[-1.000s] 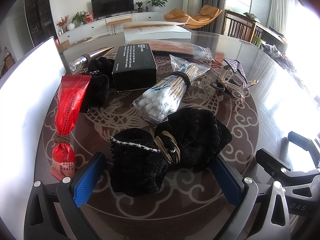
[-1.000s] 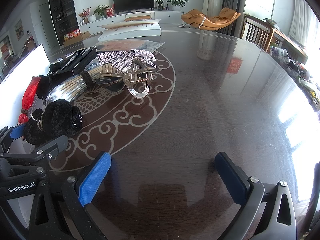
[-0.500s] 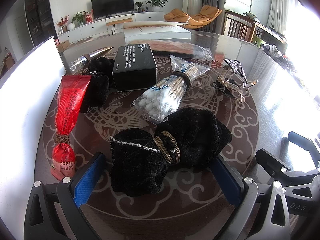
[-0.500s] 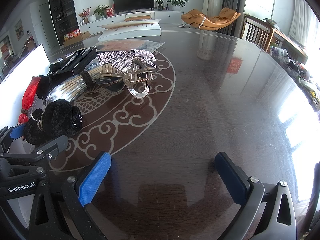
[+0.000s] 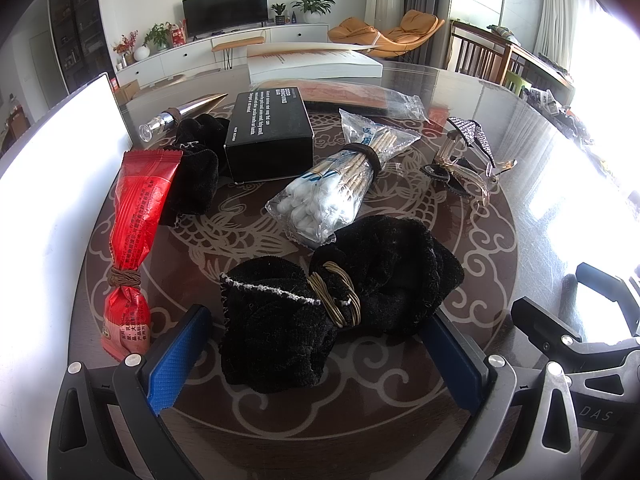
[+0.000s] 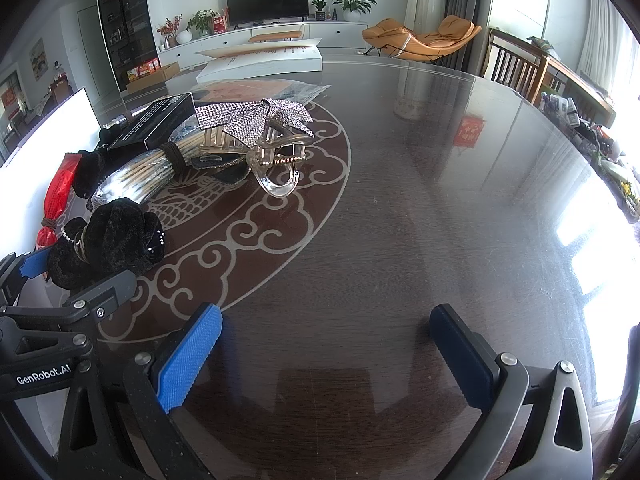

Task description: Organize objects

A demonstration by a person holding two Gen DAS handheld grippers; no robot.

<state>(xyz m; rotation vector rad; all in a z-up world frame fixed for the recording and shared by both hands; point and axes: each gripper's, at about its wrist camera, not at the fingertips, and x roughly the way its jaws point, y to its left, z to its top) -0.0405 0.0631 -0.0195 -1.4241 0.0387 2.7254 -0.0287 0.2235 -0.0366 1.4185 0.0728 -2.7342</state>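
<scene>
Several small things crowd the dark glossy table [image 5: 472,92] ahead of the left gripper [image 5: 316,356], whose blue ribbed fingers [image 5: 176,360] are spread wide. Beyond the left finger lies a crinkly red packet [image 5: 136,216] cinched with a band. Between the fingers sits a fuzzy black cloth bundle [image 5: 340,292] tied with a wire ring; past it, bagged cotton swabs [image 5: 336,196] and a black box [image 5: 268,136]. Farther right rests a clear claw hair clip [image 5: 466,156]. The right gripper [image 6: 328,356] is likewise spread over bare tabletop.
</scene>
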